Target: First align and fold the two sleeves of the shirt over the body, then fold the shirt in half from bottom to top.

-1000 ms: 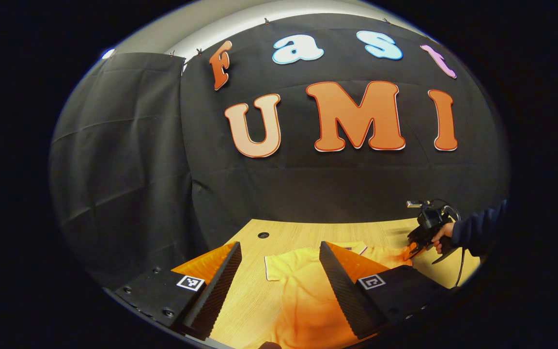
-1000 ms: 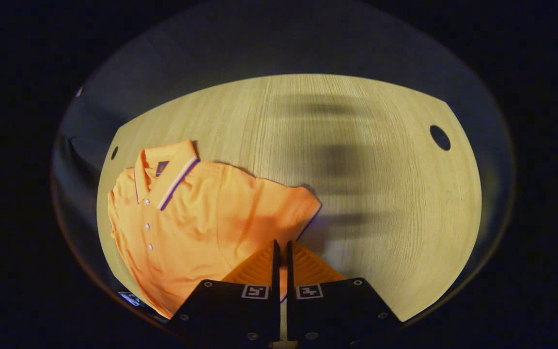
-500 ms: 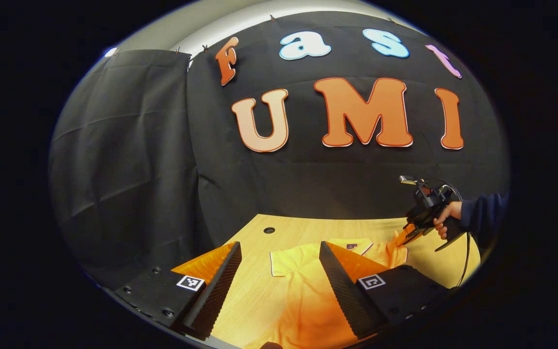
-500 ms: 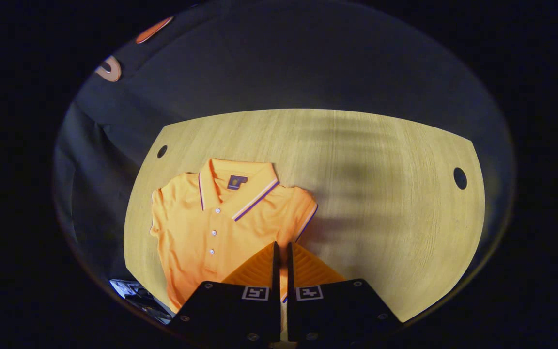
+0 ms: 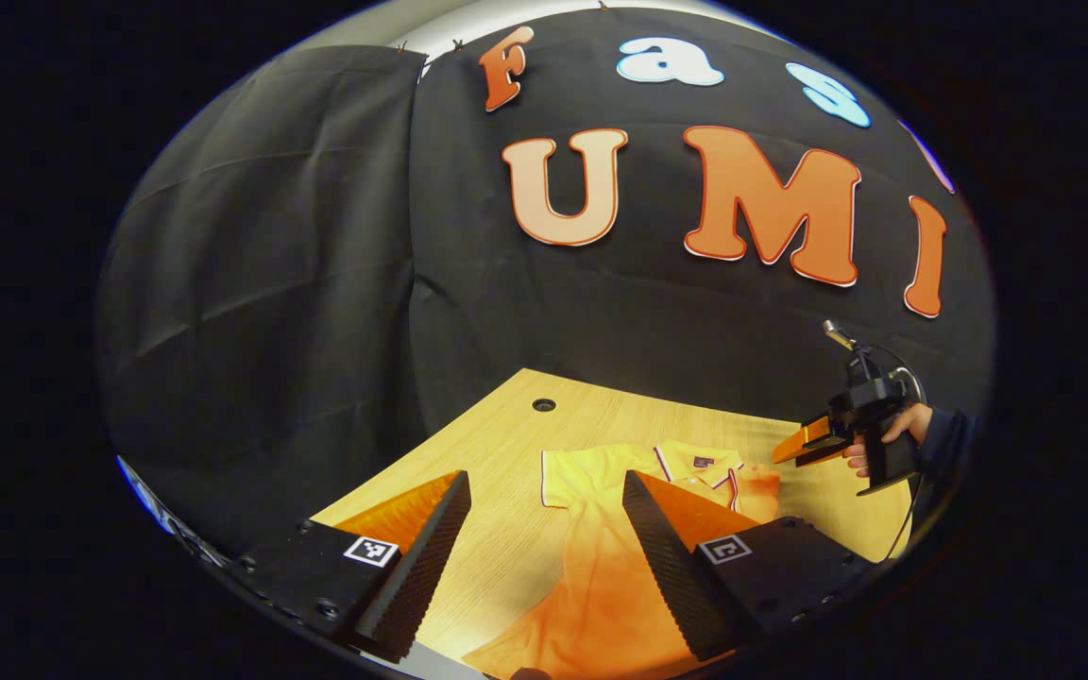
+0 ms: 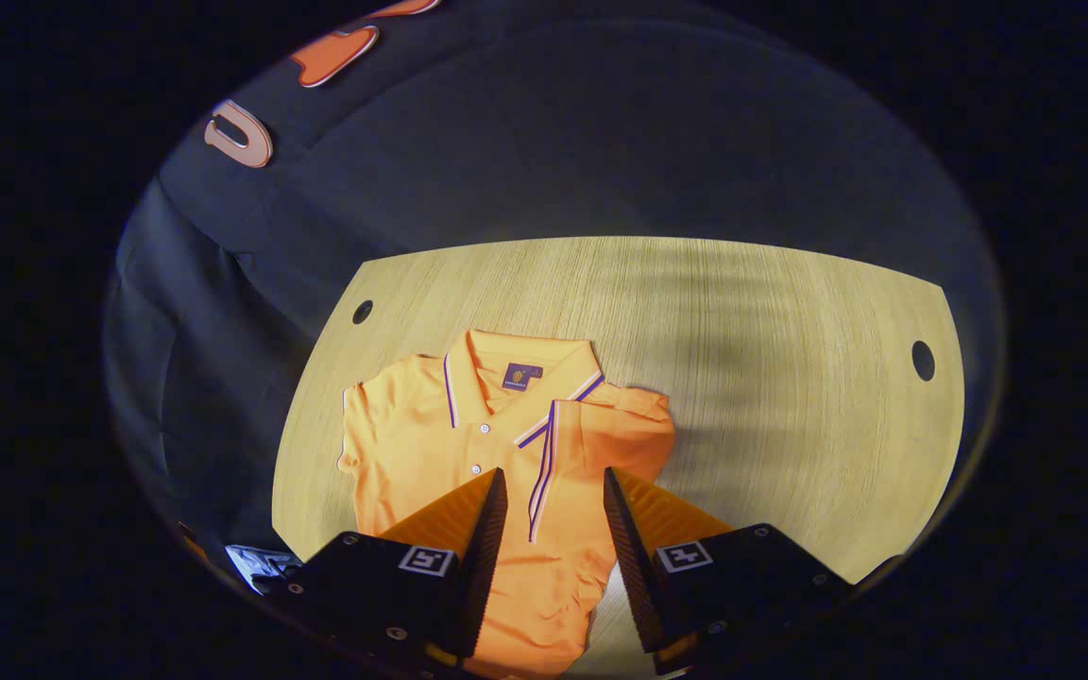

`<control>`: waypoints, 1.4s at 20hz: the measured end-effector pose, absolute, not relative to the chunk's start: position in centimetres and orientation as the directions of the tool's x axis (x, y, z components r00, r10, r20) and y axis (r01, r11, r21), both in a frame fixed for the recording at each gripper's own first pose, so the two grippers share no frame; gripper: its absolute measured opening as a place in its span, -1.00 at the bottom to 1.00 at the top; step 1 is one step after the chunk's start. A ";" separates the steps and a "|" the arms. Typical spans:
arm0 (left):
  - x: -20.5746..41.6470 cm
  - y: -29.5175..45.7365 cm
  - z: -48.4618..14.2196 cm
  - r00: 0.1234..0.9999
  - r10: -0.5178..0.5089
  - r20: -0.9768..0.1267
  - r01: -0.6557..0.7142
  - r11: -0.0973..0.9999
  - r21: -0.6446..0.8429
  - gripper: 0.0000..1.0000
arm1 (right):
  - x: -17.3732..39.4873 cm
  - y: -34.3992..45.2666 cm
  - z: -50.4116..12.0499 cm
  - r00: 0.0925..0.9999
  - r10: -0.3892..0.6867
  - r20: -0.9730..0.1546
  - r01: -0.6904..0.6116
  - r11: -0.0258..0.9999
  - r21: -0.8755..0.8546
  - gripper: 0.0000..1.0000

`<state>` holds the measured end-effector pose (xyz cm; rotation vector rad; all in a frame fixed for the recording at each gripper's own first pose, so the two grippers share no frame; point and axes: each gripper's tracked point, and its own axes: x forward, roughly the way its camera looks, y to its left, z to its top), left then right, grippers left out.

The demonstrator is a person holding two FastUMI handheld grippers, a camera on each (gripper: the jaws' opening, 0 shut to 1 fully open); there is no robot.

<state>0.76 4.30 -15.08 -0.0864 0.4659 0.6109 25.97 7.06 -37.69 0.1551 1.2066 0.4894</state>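
A: So, where is the shirt (image 6: 468, 453)?

B: Flat on the table (image 6: 771, 378), collar (image 6: 516, 373) toward the booth wall, buttons up. It lies nearer the table's left hole (image 6: 362, 311) than the right hole (image 6: 923, 360), as the right gripper view has it.

A: And the sleeves?

B: The sleeve (image 6: 601, 444) on the side toward the right hole is folded over the shirt's body, its striped edge (image 6: 539, 472) running down just beside the button line. The other sleeve (image 6: 360, 425) is spread flat on the table, out from the shirt's body.

A: What about the right gripper (image 6: 553, 491)?

B: Its fingers stand apart above the shirt, with nothing between them; the striped edge shows in the gap. In the left gripper view the right gripper (image 5: 794, 449) hangs in the air beyond the shirt (image 5: 601, 586), held by a hand (image 5: 884, 439) in a dark sleeve cuff (image 5: 945, 444).

A: And the left gripper (image 5: 544, 491)?

B: Wide open too, holding nothing. It sits above the shirt's lower part, and between its fingers you see the flat sleeve (image 5: 572, 472) and the table (image 5: 468, 453).
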 end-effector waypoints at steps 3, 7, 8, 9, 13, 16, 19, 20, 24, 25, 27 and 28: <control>2.4 6.4 -16.6 0.715 0.499 -0.489 -0.560 0.828 0.027 0.99 | 26.2 5.5 -36.0 0.340 0.418 -0.842 -0.243 0.904 0.351 0.51; 5.7 9.1 -18.8 0.742 0.391 -0.545 -0.496 0.867 -0.053 1.00 | 25.5 3.1 -33.7 0.450 0.354 -0.820 -0.156 0.935 0.318 0.54; 6.6 9.8 -19.6 0.738 0.357 -0.572 -0.474 0.878 -0.063 0.99 | 25.3 2.4 -33.0 0.478 0.328 -0.815 -0.130 0.944 0.303 0.56; 7.5 9.9 -21.0 0.728 0.308 -0.612 -0.441 0.894 -0.075 0.96 | 24.9 1.8 -32.2 0.502 0.300 -0.811 -0.101 0.952 0.289 0.56; 10.3 11.1 -23.3 0.687 0.156 -0.709 -0.366 0.918 -0.152 0.96 | 22.6 0.6 -29.1 0.587 0.225 -0.777 -0.016 0.964 0.267 0.58; 12.3 13.0 -26.1 0.632 0.093 -0.769 -0.351 0.920 -0.177 0.96 | 20.8 -0.4 -26.9 0.650 0.133 -0.748 0.050 0.975 0.217 0.80; 14.3 14.3 -29.2 0.556 0.047 -0.830 -0.319 0.934 -0.161 0.96 | 18.6 -1.1 -24.1 0.700 0.053 -0.712 0.107 0.978 0.178 0.93; 14.9 14.4 -30.2 0.529 0.027 -0.848 -0.313 0.935 -0.165 0.96 | 17.9 -1.3 -23.2 0.719 0.025 -0.695 0.123 0.979 0.163 0.95; 17.3 15.2 -35.0 0.384 -0.041 -0.923 -0.334 0.925 -0.180 0.96 | 14.6 -1.5 -19.3 0.783 -0.060 -0.619 0.165 0.980 0.114 0.96; 18.0 15.4 -35.8 0.369 -0.042 -0.928 -0.340 0.924 -0.177 0.94 | 14.1 -1.7 -18.5 0.796 -0.071 -0.601 0.167 0.980 0.106 0.96; 19.3 15.6 -37.6 0.334 -0.043 -0.942 -0.351 0.922 -0.166 0.94 | 13.1 -2.4 -17.1 0.819 -0.096 -0.566 0.167 0.983 0.076 0.95; 19.6 15.7 -38.5 0.309 -0.041 -0.950 -0.356 0.921 -0.156 0.94 | 12.6 -3.0 -16.3 0.832 -0.115 -0.542 0.169 0.984 0.051 0.95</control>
